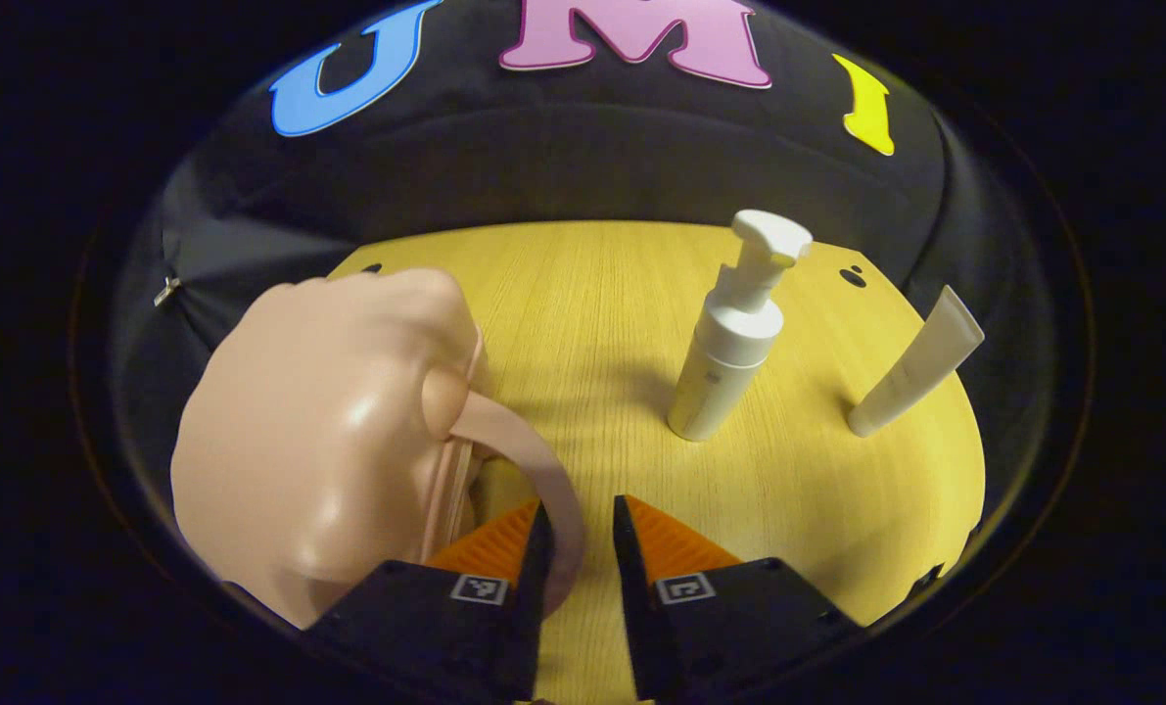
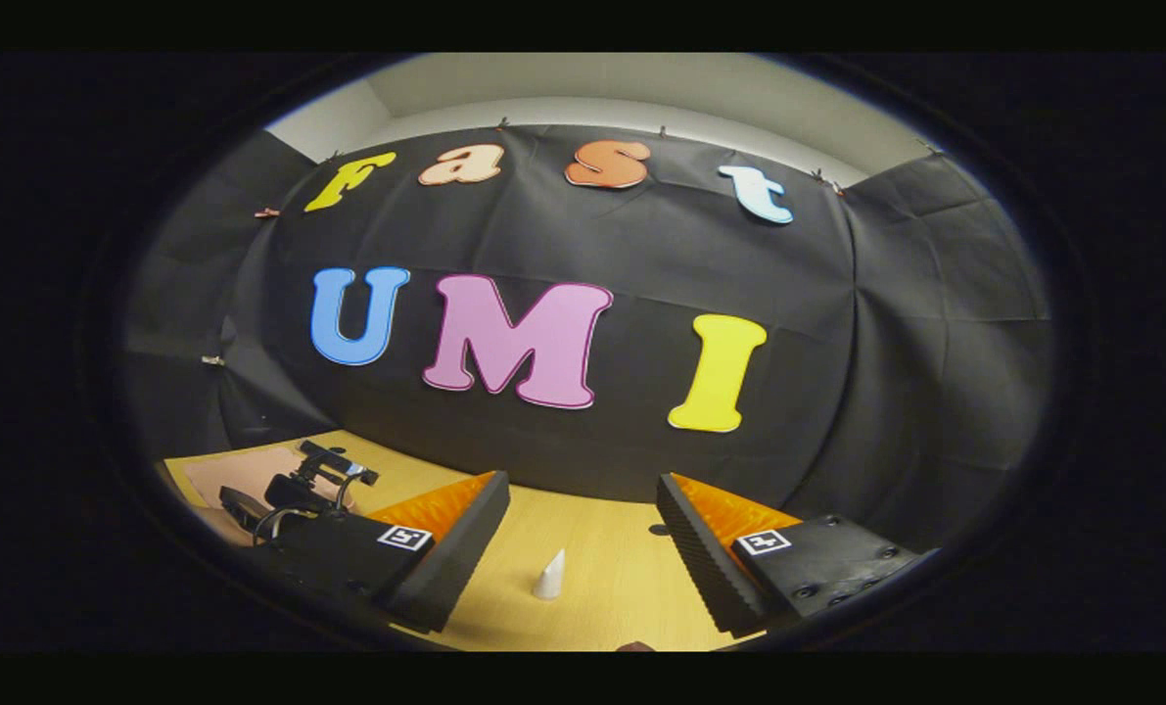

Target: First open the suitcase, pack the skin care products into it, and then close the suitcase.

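Note:
A glossy pink suitcase (image 1: 318, 450) lies shut at the left of the yellow wooden table (image 1: 592, 294). Its pink handle strap (image 1: 534, 441) curves down into the narrow gap of my left gripper (image 1: 583, 507). The strap lies against the left finger, and a strip of table shows before the right finger, so the jaws are open. A white pump bottle (image 1: 729, 343) stands upright at centre right, and a white tube (image 1: 920, 367) stands farther right. In the right gripper view my right gripper (image 2: 581, 482) is wide open above the table, with the tip of a white tube (image 2: 550, 576) below the gap.
The right gripper view also takes in the left gripper's black body (image 2: 313, 480) over the pink suitcase (image 2: 235, 470) at far left. The black cloth wall closes off the table's far edge (image 1: 592, 227).

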`<action>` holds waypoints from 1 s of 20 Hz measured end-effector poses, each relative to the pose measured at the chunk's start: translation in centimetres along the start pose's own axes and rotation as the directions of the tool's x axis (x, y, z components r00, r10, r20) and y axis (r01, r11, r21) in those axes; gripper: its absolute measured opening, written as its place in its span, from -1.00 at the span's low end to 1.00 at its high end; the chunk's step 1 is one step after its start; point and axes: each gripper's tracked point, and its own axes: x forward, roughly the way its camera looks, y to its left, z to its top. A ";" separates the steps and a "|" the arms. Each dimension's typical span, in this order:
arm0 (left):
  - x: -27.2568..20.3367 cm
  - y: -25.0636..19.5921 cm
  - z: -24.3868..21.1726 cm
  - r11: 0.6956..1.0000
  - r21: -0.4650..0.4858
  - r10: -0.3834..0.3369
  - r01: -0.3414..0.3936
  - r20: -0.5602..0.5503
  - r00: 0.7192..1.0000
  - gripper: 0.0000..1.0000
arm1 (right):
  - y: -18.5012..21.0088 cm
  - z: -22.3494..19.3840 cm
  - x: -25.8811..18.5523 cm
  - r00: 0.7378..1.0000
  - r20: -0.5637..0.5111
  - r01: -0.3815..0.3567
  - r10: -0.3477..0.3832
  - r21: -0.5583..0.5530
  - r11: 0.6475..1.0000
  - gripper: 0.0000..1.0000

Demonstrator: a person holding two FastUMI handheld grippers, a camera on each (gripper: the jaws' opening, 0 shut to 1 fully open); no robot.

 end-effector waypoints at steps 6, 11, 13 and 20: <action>-3.9 0.3 3.5 0.999 0.048 -0.028 0.026 0.051 0.998 -0.80 | 0.2 -1.6 2.0 0.999 -0.018 -0.045 0.045 0.033 0.998 0.93; -10.8 3.9 9.1 0.994 0.013 -0.113 0.112 0.105 0.988 -0.87 | 1.4 -1.7 2.4 0.999 -0.012 -0.032 0.033 0.055 0.998 0.93; -13.9 6.8 11.1 0.990 0.005 -0.138 0.138 0.120 0.983 -0.87 | 2.0 -1.0 2.4 1.000 0.004 -0.013 0.013 0.051 0.999 0.93; -19.6 24.3 15.5 0.995 -0.039 -0.081 0.090 0.186 0.979 -0.87 | 6.5 0.9 2.6 1.000 0.017 0.019 -0.020 0.077 0.997 0.93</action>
